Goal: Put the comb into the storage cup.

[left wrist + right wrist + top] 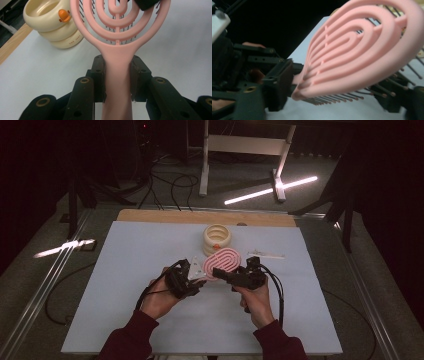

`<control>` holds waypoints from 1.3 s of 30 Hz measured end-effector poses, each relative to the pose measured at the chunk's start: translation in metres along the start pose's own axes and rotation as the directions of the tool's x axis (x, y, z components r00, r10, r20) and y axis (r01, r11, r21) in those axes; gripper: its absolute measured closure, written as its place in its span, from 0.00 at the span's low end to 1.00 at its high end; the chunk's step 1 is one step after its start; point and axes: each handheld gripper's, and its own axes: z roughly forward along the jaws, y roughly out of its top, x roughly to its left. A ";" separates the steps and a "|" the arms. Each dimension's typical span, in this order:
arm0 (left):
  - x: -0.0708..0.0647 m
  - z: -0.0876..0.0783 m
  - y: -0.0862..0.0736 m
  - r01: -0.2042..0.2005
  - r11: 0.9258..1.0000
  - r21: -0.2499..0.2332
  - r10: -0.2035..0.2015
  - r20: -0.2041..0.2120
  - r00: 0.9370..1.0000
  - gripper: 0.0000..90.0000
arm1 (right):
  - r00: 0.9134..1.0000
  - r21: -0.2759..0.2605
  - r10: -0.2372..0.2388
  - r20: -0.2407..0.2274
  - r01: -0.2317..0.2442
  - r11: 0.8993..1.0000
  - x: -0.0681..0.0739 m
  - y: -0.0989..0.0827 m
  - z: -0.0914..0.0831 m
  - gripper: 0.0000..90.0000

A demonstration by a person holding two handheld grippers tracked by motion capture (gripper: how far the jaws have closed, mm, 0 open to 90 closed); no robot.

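A pink vented hairbrush (225, 260) is held above the white table cover. My left gripper (202, 279) is shut on its handle; in the left gripper view both pads clamp the pink handle (117, 82) and the head (117, 30) points away. My right gripper (220, 271) comes in from the right at the brush head. In the right gripper view the head (362, 50) lies tilted across my right gripper (339, 95), bristles down, with one jaw at the neck end and the other under the bristle tips. I see no pad pressing on it.
A cream container of stacked rings (216, 238) with a small orange piece (63, 15) stands just behind the brush. A small white flat item (267, 255) lies to the right. The white table cover (125, 285) ends at a wooden strip (200, 216) at the back.
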 end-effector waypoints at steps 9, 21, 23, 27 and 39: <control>-0.004 0.002 -0.005 0.004 0.999 -0.038 -0.004 -0.002 1.000 0.77 | 1.000 -0.004 0.020 -0.006 -0.020 1.000 0.004 0.005 0.000 0.51; -0.008 0.010 -0.009 0.008 1.000 -0.028 -0.008 0.006 1.000 0.75 | 0.999 0.001 -0.004 -0.047 0.004 1.000 0.010 0.006 0.004 0.69; -0.008 0.012 -0.010 0.012 1.000 -0.026 -0.012 0.017 1.000 0.75 | 0.999 0.002 -0.016 -0.047 0.016 1.000 0.013 0.006 0.004 0.70; -0.007 0.014 -0.012 0.023 0.999 -0.031 -0.022 0.026 0.999 0.75 | 0.999 0.012 -0.038 -0.036 0.039 0.999 0.016 0.006 0.005 0.70; -0.005 0.014 -0.017 0.072 0.996 -0.057 -0.073 -0.016 0.997 0.41 | 0.999 -0.001 -0.040 -0.029 0.040 0.999 0.018 0.007 0.006 0.70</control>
